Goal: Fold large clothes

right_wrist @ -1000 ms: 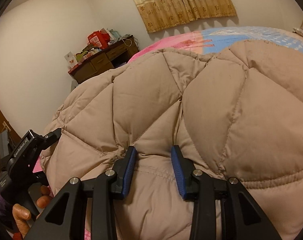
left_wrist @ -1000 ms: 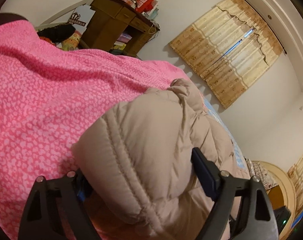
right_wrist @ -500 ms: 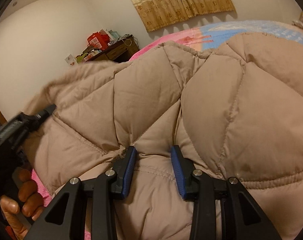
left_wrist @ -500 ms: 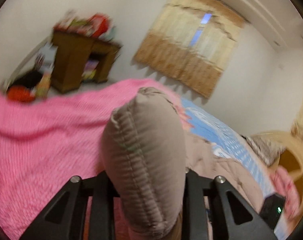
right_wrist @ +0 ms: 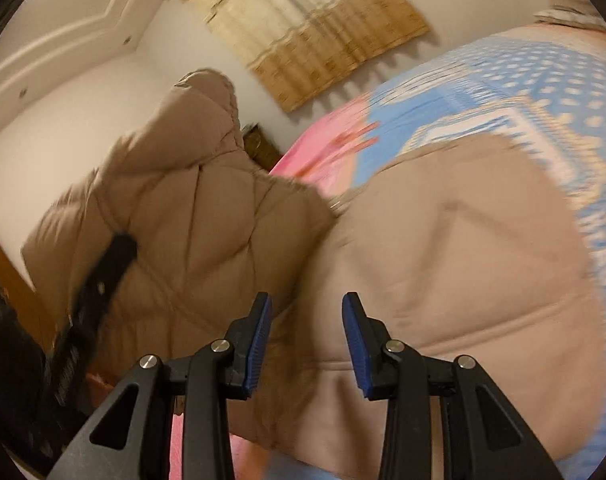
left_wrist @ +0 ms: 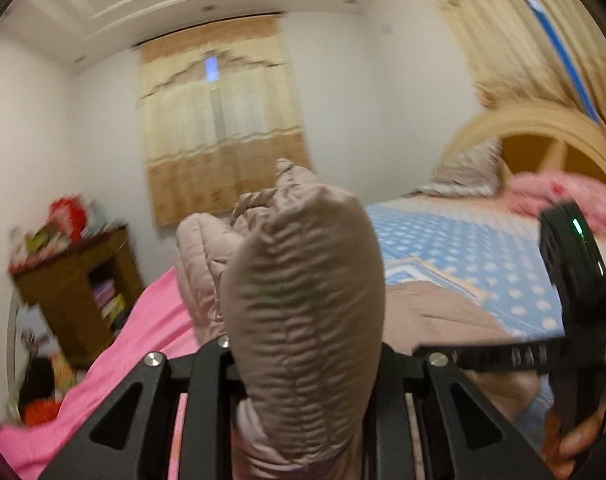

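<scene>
A beige quilted down jacket [right_wrist: 443, 248] lies on the bed. My left gripper [left_wrist: 303, 364] is shut on a puffy ribbed end of the jacket [left_wrist: 303, 280], which bulges up between the jaws and hides the pads. That end is raised off the bed; in the right wrist view it stands up as a lifted flap [right_wrist: 191, 200] with the left gripper [right_wrist: 103, 272] beside it. My right gripper [right_wrist: 306, 340] pinches a thick fold at the jacket's hem between its blue pads [right_wrist: 259, 344]. The right gripper's body [left_wrist: 575, 300] shows at the right of the left wrist view, with a hand under it.
The bed has a pink cover [left_wrist: 143, 340] and a blue dotted sheet [left_wrist: 463, 248]. Pillows [left_wrist: 563, 196] lie at a curved headboard [left_wrist: 543, 128]. A cluttered wooden desk [left_wrist: 75, 280] stands by the wall. Curtains [left_wrist: 219, 120] hang beyond.
The left jaws closed on the jacket's end, then rolled and lifted it up and toward the bed's middle. The right gripper moved along with its fold, still pinched.
</scene>
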A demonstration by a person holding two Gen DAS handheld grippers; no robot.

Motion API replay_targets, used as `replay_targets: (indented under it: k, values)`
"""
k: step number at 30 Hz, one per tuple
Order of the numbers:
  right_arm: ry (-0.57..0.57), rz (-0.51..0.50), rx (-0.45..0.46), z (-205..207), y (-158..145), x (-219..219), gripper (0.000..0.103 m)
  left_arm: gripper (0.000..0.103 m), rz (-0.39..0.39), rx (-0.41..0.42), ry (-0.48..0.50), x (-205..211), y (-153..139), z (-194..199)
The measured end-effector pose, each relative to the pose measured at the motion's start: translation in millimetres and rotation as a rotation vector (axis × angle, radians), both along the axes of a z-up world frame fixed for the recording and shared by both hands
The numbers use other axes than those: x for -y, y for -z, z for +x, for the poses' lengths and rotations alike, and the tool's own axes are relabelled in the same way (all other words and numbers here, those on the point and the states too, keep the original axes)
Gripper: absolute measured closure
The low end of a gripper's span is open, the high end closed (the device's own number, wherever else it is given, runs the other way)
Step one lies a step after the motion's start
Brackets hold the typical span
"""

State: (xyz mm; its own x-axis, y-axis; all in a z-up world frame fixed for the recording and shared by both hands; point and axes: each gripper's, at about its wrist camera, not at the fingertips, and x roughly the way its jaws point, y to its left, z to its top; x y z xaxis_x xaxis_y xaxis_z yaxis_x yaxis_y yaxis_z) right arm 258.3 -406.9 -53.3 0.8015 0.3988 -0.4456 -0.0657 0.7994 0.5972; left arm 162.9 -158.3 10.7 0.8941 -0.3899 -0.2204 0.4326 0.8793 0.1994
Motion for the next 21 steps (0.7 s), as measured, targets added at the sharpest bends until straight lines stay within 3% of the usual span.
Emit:
replay_targets:
  k: [5, 10, 13, 16, 18, 21]
  values:
    - [0.12, 0.071, -0.064, -25, 25, 70, 0.065, 0.08, 0.177, -0.018, 0.114, 72, 21, -10]
    - [0.146, 0.139, -0.118, -41, 53, 105, 0.065, 0.08, 0.358, -0.02, 0.2, 122, 59, -30]
    - [0.166, 0.143, -0.153, -52, 65, 123, 0.064, 0.077, 0.378, -0.062, 0.249, 129, 69, -38]
    - [0.21, 0.154, -0.166, -67, 72, 143, 0.064, 0.062, 0.403, -0.078, 0.283, 129, 75, -43]
    - [0.236, 0.167, -0.158, -78, 73, 153, 0.064, 0.033, 0.397, -0.09, 0.314, 127, 75, -48]
    - [0.262, 0.166, -0.072, -95, 56, 159, 0.065, 0.025, 0.384, -0.093, 0.364, 119, 68, -63]
